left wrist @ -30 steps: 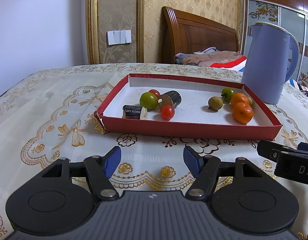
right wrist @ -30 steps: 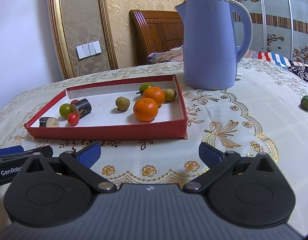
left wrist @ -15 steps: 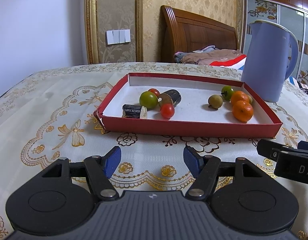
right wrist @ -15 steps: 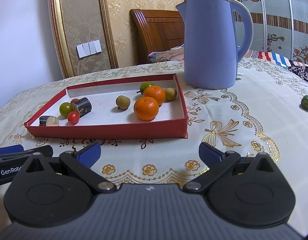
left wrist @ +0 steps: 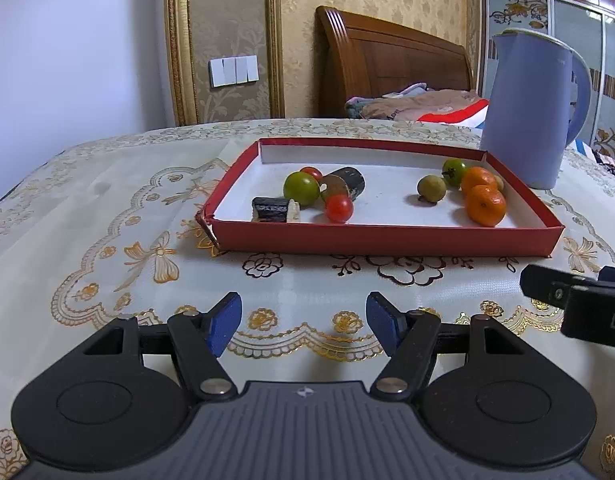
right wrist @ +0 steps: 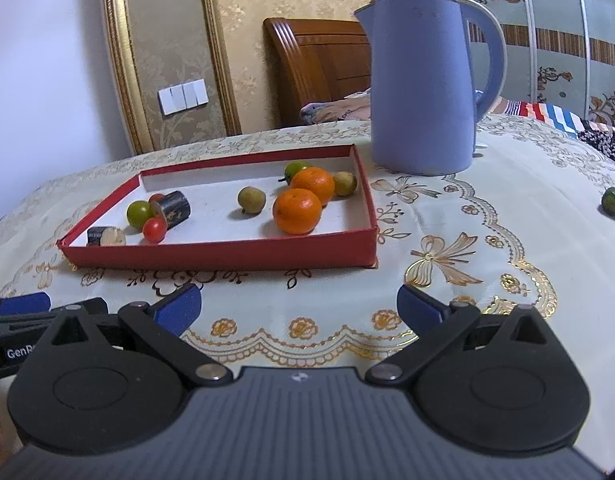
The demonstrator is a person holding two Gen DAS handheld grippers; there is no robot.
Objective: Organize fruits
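Barely anything is shifting since a second ago — you are holding both grippers low over the bench, short of the red tray (left wrist: 387, 236), with only a slight drift in each view. Your left gripper (left wrist: 303, 318) is sitting with its jaws spread wide and holding nothing; your right gripper (right wrist: 299, 304) is doing the same, jaws wider still.

Most of the sorting is looking done: the tray is already carrying two oranges (right wrist: 297, 210), a green tomato (left wrist: 301, 188), a red cherry tomato (left wrist: 339, 208), small olive-coloured fruits (right wrist: 251, 199) and two dark cylinders (right wrist: 175, 208). One green fruit (right wrist: 612, 201) is lying loose on the tablecloth well to your right, beyond the blue kettle (right wrist: 423, 80) — likely the piece left to collect. Your right gripper is looking the better placed for it.
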